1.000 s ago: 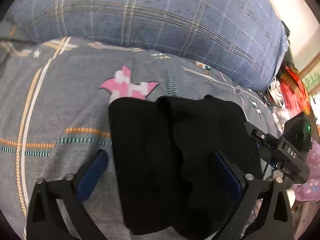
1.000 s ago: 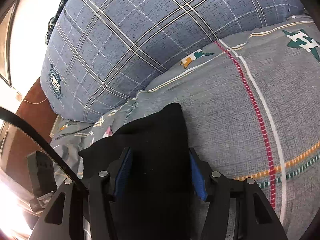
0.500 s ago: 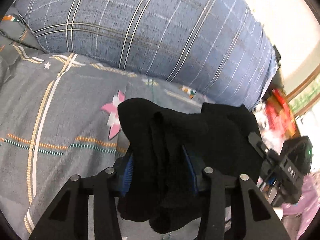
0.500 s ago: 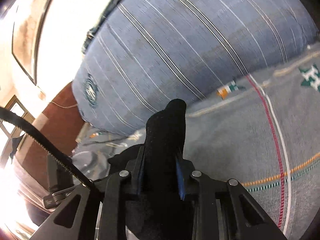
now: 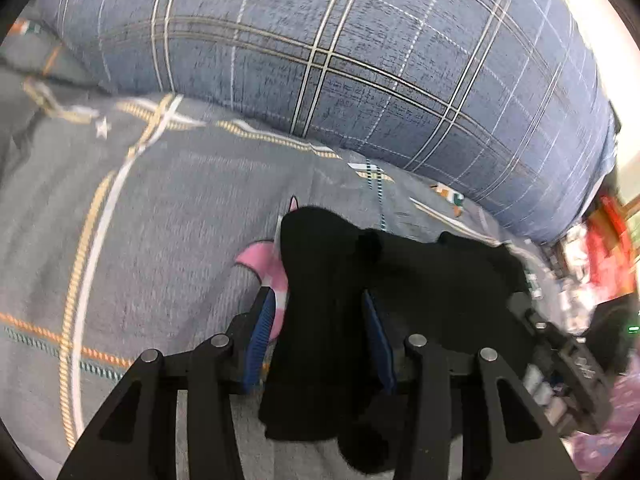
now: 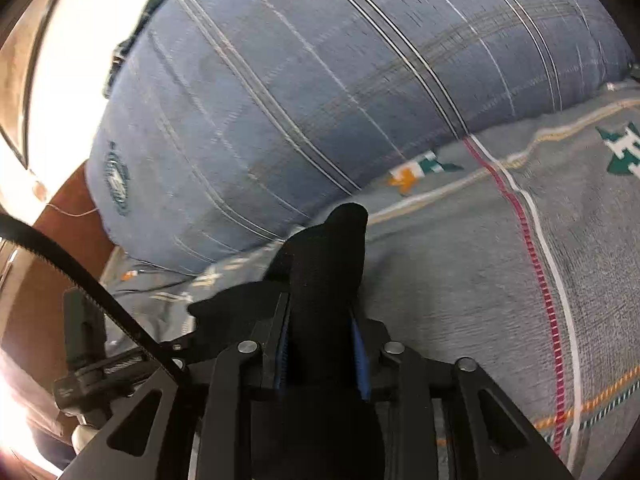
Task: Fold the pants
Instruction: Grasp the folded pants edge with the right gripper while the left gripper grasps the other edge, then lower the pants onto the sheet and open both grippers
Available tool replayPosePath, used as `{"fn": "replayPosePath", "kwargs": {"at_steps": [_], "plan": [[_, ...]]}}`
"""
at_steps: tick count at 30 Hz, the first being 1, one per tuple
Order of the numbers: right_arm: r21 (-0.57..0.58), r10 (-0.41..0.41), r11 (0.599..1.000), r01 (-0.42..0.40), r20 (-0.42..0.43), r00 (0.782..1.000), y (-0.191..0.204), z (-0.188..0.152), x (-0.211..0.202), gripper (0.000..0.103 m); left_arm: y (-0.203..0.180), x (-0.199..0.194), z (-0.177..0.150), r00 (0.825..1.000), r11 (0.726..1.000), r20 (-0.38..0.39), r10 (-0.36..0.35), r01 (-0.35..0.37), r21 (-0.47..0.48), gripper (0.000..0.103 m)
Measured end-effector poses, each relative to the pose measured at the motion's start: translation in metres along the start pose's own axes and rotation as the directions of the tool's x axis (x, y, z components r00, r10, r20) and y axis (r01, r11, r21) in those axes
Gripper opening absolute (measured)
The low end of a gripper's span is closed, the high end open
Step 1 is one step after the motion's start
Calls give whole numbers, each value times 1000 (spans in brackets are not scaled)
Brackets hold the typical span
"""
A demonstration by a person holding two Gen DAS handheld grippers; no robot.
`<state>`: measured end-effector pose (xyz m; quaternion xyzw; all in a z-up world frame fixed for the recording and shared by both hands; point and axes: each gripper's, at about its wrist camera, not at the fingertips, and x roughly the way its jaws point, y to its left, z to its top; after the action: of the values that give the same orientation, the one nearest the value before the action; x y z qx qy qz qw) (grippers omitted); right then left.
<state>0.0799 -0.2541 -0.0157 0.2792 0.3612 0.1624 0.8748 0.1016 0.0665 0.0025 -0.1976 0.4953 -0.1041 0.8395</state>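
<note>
Nearest the lens, the left gripper, its blue-padded jaws clenched, grips a bunched fold of the black fabric pants. The right gripper pinches another fold that stands up between its pads. The pants lie on the grey patterned bedspread, partly covering its pink motif. Beyond the pants, a large blue plaid pillow rests on the bedspread.
</note>
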Motion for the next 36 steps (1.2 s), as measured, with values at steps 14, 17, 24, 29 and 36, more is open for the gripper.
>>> {"fn": "replayPosePath", "kwargs": {"at_steps": [14, 17, 24, 29, 36], "plan": [[140, 258, 956, -257, 15, 966, -6, 13, 13, 55, -41, -2, 15, 995, 995, 28, -96, 96, -3, 49], [182, 205, 963, -199, -12, 979, -21, 11, 30, 56, -24, 32, 12, 995, 993, -25, -101, 100, -68, 48], [228, 176, 956, -187, 67, 982, -35, 7, 17, 57, -24, 19, 9, 991, 988, -12, -135, 133, -83, 48], [134, 69, 987, -84, 119, 990, -9, -4, -26, 69, -25, -41, -13, 997, 999, 63, -46, 46, 6, 51], [-55, 27, 998, -18, 161, 987, 47, -49, -102, 78, -38, -146, -97, 911, 957, 379, 161, -238, 166, 72]]}}
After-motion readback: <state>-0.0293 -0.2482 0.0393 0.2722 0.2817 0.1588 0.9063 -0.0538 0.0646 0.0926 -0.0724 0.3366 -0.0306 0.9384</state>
